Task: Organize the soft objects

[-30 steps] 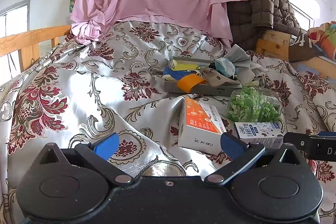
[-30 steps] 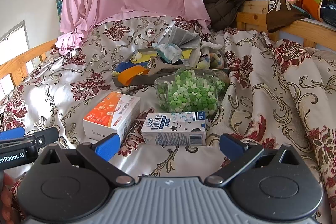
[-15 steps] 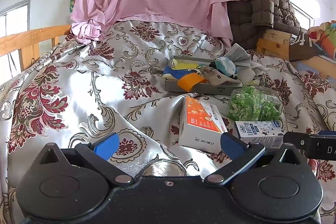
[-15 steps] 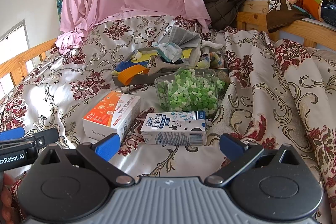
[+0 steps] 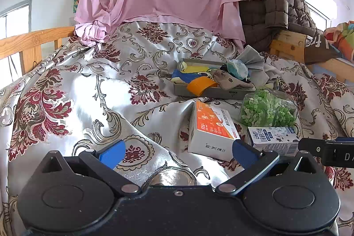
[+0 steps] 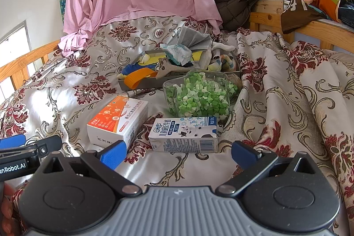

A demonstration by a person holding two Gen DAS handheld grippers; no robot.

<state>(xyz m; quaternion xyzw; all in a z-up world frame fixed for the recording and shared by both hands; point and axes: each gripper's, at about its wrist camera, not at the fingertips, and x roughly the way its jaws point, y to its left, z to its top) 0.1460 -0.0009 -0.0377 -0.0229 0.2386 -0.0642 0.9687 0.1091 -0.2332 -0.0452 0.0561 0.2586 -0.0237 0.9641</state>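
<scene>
Both grippers, left gripper (image 5: 177, 150) and right gripper (image 6: 178, 153), spread, empty. Milk carton (image 6: 183, 135) just ahead between right fingers; slick bedspread (image 6: 287, 103) may let it skid.

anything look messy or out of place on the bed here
Yes: the grey tray is overstuffed, with an orange band hanging over its front wall and a grey cloth sticking up behind. The milk carton lies on its side.
</scene>
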